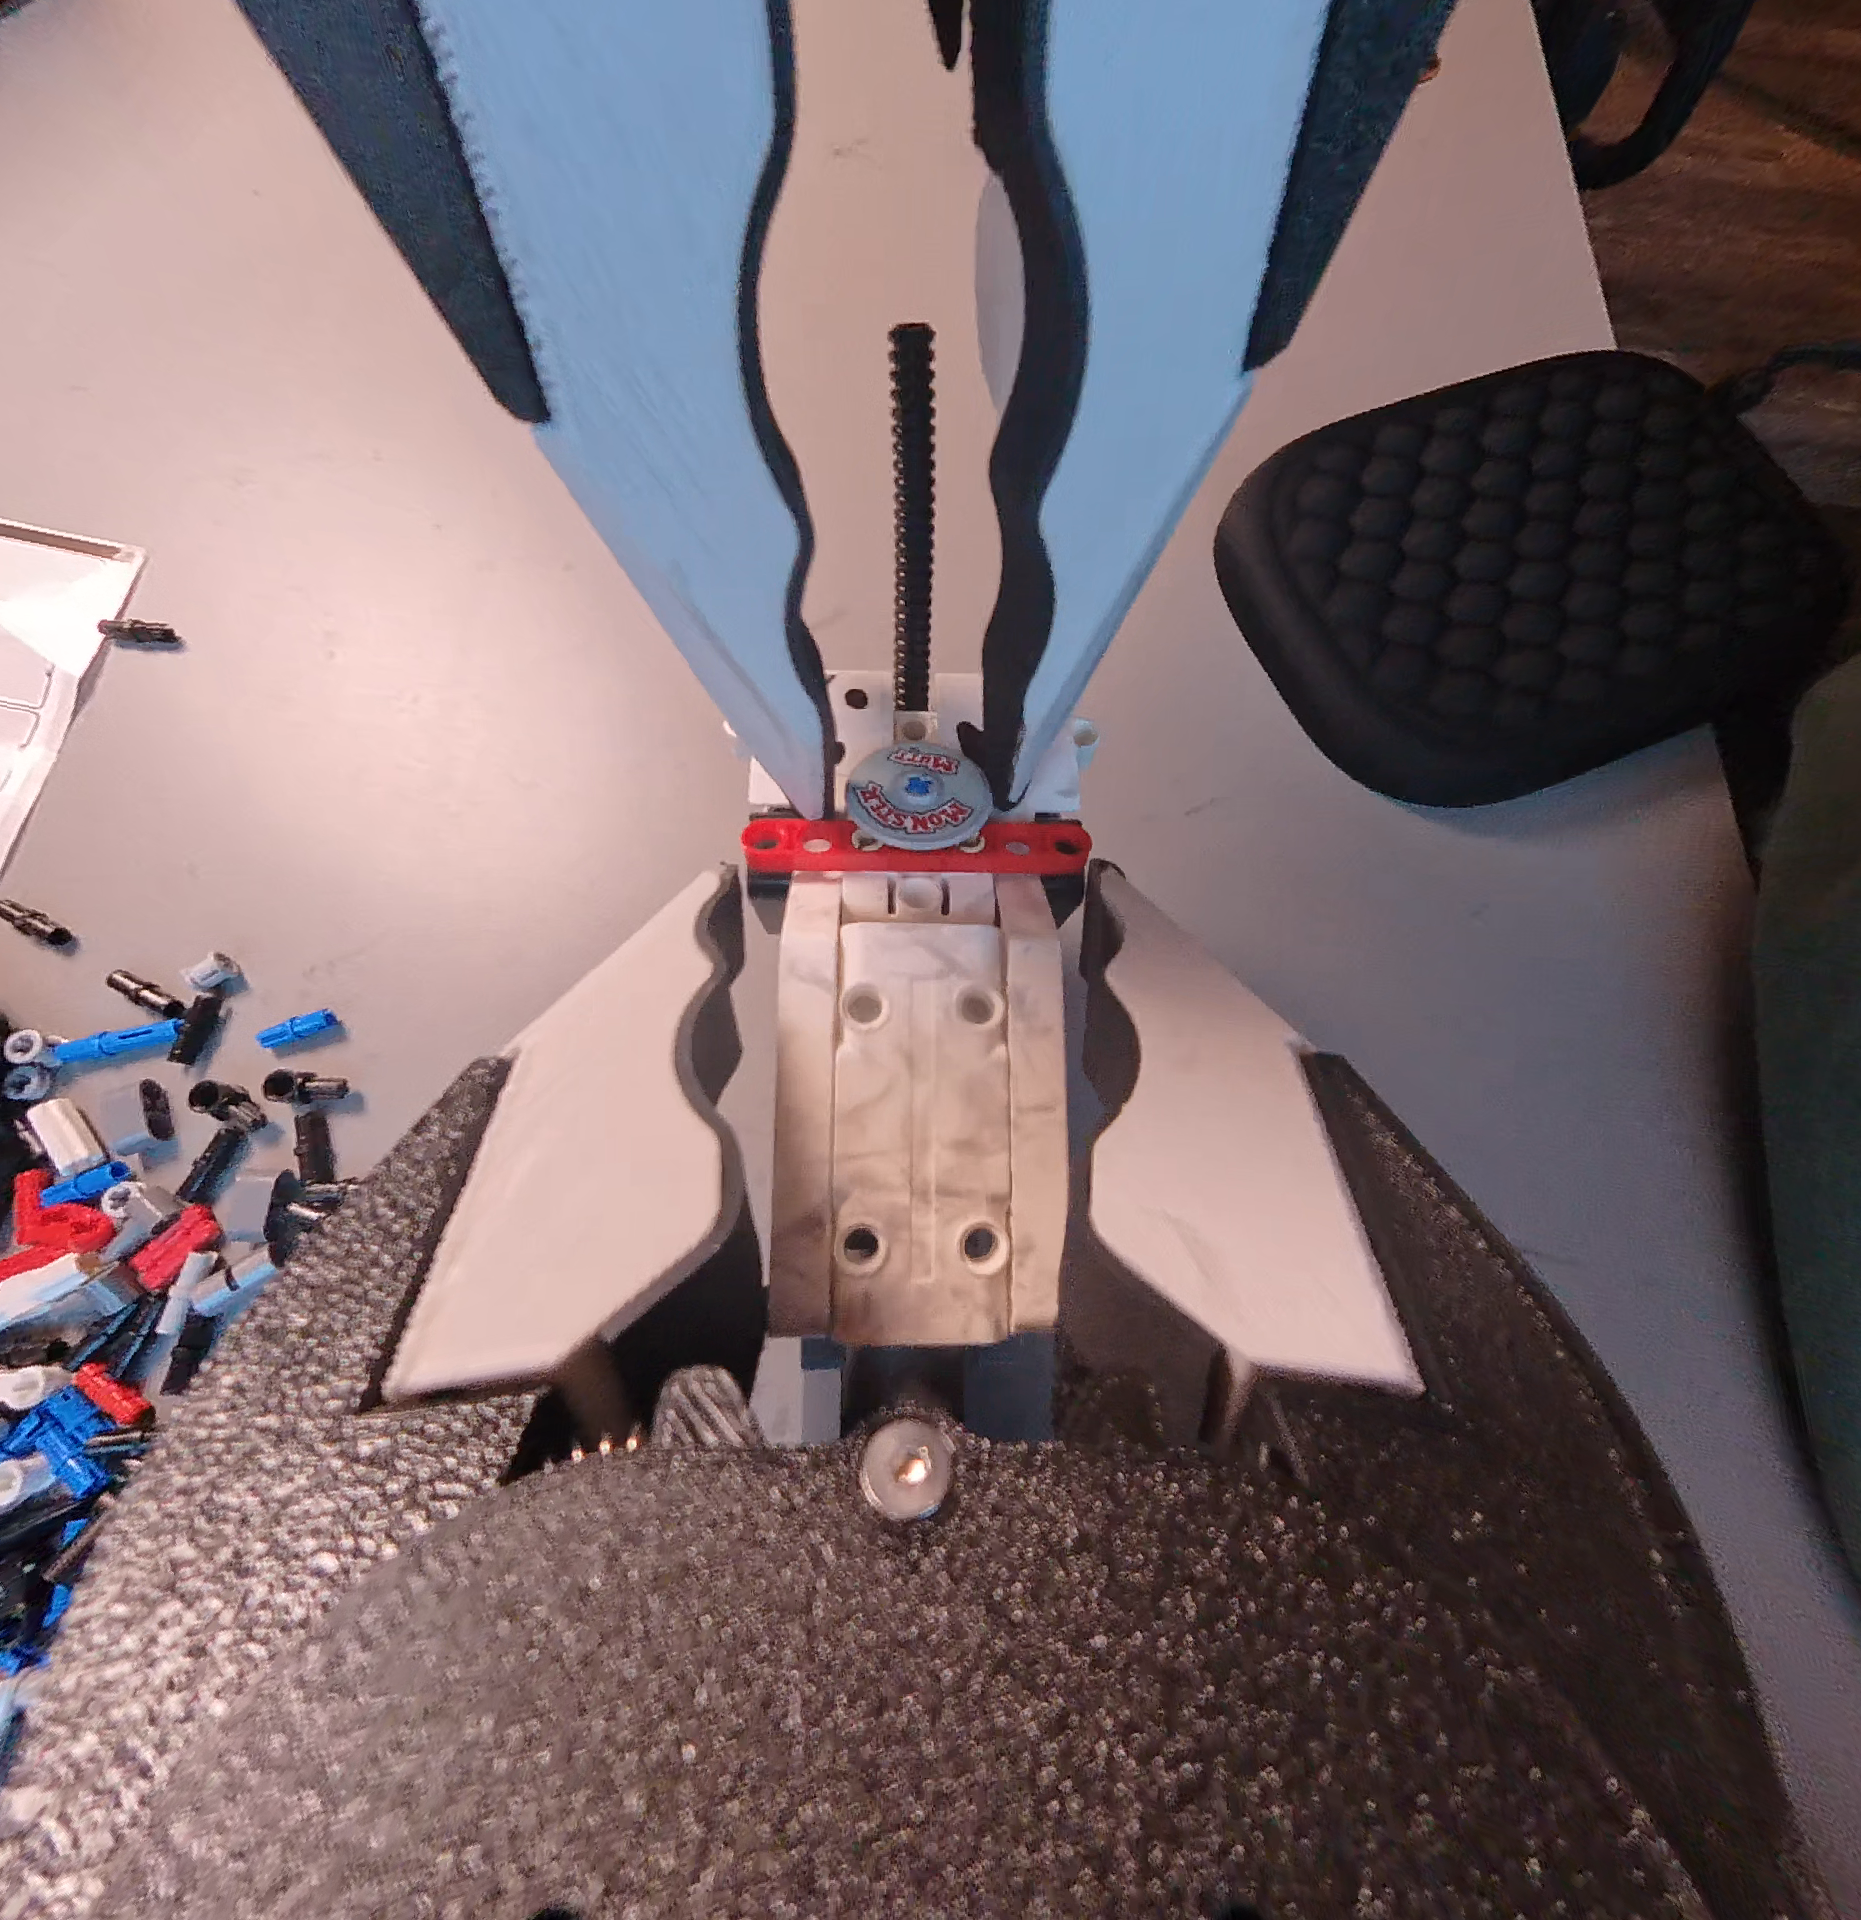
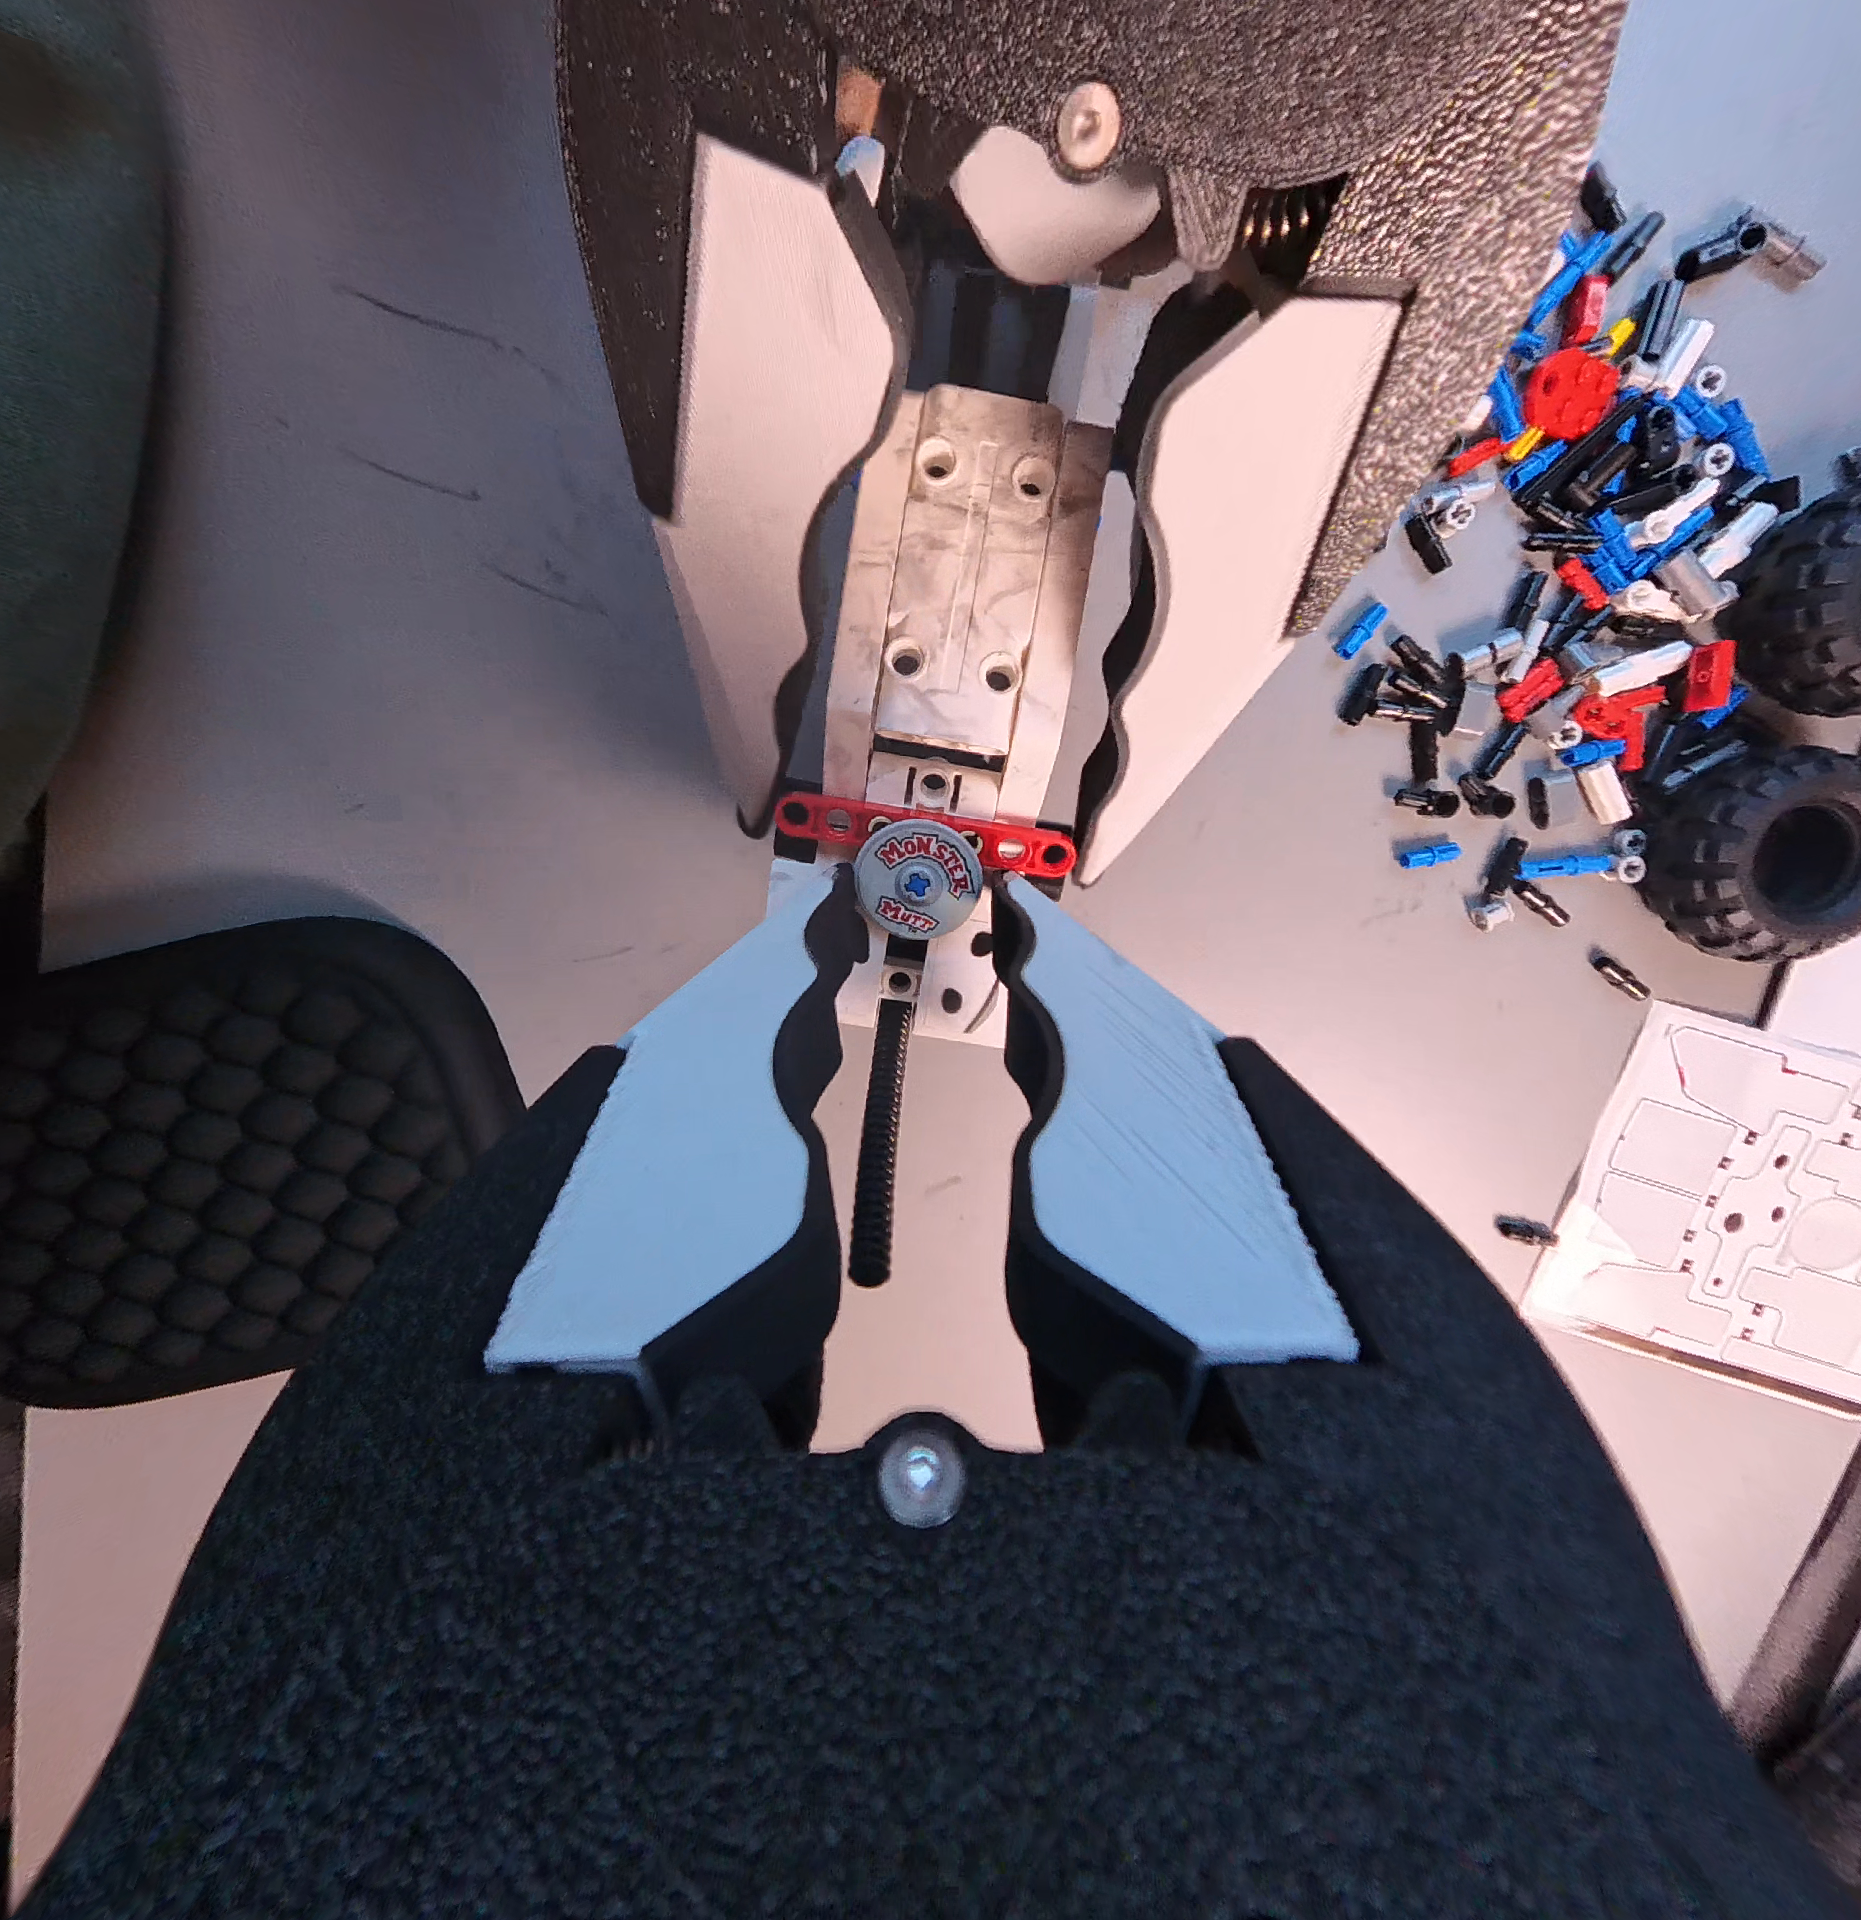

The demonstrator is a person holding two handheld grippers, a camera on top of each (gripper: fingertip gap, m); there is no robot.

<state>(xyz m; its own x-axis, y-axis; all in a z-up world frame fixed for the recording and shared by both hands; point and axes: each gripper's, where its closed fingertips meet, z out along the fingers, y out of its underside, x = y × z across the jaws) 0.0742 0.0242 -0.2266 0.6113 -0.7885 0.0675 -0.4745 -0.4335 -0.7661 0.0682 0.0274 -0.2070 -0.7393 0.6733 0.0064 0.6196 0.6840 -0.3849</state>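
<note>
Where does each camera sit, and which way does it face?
Left wrist view: on the left gripper, facing along its fingers at the white brick assembly it clasps; the right gripper points back.
Right wrist view: on the right gripper, facing the opposite way.
Both share the red beam, round disc and parts pile.

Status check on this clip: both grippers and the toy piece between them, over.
Left gripper shut on marbled white toy assembly. Right gripper shut on its far white end, by the round grey disc. Loose parts pile off to the side, clear.
</note>
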